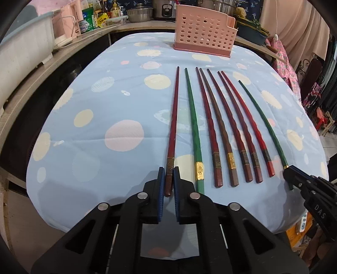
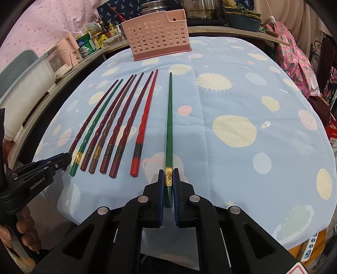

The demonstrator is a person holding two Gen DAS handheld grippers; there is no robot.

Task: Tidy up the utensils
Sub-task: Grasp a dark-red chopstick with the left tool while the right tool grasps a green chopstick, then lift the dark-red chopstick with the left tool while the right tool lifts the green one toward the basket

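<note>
Several chopsticks lie side by side on a blue patterned tablecloth [image 1: 94, 109]. My left gripper [image 1: 168, 171] is shut on the thick end of the leftmost dark red chopstick [image 1: 173, 118]; that gripper also shows at the left edge of the right wrist view [image 2: 61, 161]. My right gripper [image 2: 169, 173] is shut on the gold-banded end of the rightmost green chopstick [image 2: 169, 118], which also shows in the left wrist view [image 1: 265, 122]. Both chopsticks rest on the cloth. A second green chopstick [image 1: 193, 124] and several red and brown ones [image 1: 223, 126] lie between. A pink perforated utensil holder [image 1: 205, 31] stands at the table's far edge.
A wooden counter [image 1: 63, 54] runs behind and to the left with bottles, tins, a pot [image 1: 140, 14] and a white tub [image 1: 23, 42]. Pink cloth and clutter hang at the right [image 2: 294, 57]. A power strip [image 2: 310, 248] lies below the table's near right edge.
</note>
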